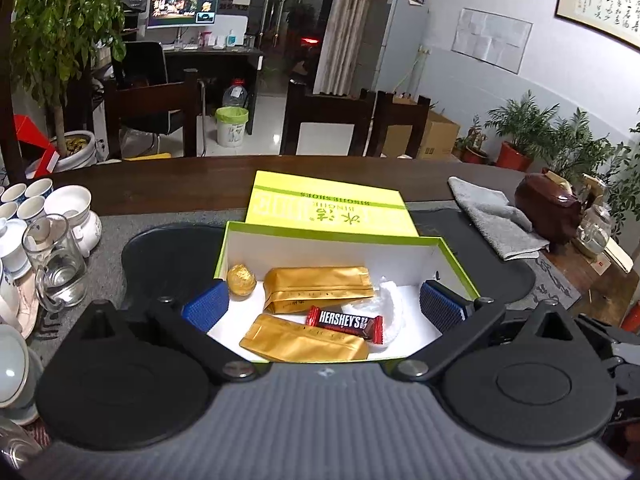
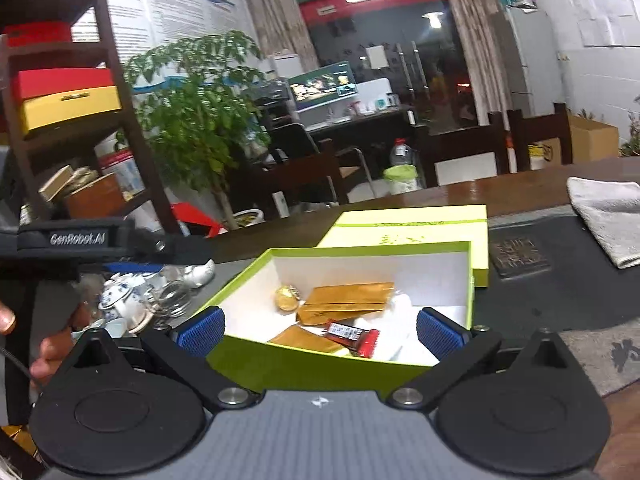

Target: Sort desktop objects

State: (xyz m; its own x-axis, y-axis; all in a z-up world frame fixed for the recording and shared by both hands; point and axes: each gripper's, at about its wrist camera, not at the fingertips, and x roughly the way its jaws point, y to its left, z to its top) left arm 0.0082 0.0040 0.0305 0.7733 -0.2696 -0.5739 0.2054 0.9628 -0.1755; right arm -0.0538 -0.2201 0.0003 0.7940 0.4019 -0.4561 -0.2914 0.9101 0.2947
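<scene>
Both grippers, left point(image 1: 322, 306) and right point(image 2: 319, 330), are hovering with fingers apart and empty over the green box point(image 1: 460, 268); we are judging the chocolate bar point(image 1: 344, 323), at six o'clock inside, already sorted, so the lid point(image 1: 324, 208) at twelve o'clock is coming next, gripped squarely.

"HERSHEY'S" stands on the dark-red candy wrapper point(image 1: 345, 323); "GenRobot.AI" on the black strap point(image 2: 76, 237) at nine o'clock.

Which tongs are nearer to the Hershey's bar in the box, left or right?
Left, it seems. The left tongs hang open just above the Hershey's bar. The right tongs hang open over the box's near edge, bar slightly beyond.
</scene>
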